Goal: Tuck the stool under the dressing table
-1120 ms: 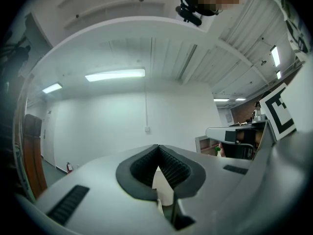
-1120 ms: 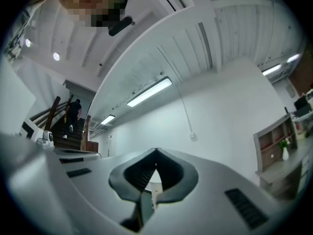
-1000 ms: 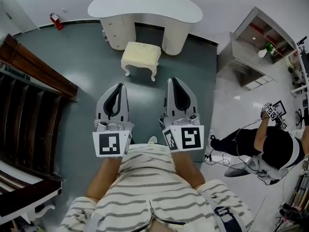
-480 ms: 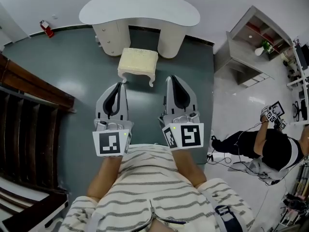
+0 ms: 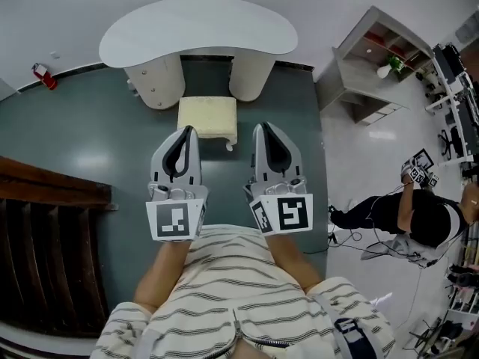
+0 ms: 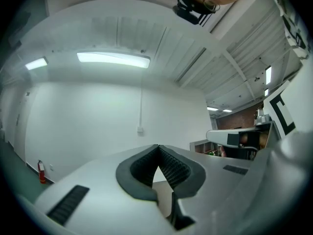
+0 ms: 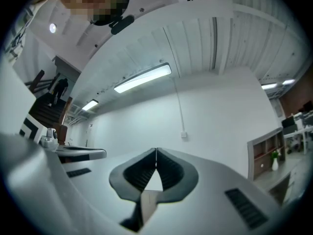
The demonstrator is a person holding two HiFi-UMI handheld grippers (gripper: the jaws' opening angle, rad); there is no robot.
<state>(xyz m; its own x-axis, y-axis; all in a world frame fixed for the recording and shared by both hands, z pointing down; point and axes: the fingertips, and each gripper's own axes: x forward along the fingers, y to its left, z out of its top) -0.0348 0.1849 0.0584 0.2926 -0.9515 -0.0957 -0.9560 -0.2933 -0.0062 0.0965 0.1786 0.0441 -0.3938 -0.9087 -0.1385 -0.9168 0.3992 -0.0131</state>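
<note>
In the head view a cream stool [image 5: 207, 117] with carved legs stands on the dark grey-green floor, just in front of the white kidney-shaped dressing table [image 5: 198, 25]. Its far edge sits between the table's two rounded pedestals. My left gripper [image 5: 187, 130] and right gripper [image 5: 260, 127] are held side by side, level, tips near the stool's near edge. Both are shut with nothing between the jaws. In the left gripper view the left gripper [image 6: 158, 147] faces a white wall. The right gripper [image 7: 156, 151] in its own view faces the same wall. Neither of those views shows the stool.
A dark wooden staircase [image 5: 45, 230] runs down the left side. A grey shelf unit [image 5: 367, 66] stands at the right on glossy white floor. A person in black [image 5: 408, 219] crouches at the far right. A red extinguisher [image 5: 41, 75] stands by the far wall.
Both grippers have advanced toward the dressing table. The stool and table have drawn closer in view, and the stool now sits nearer the table's pedestals. The jaws stayed shut.
</note>
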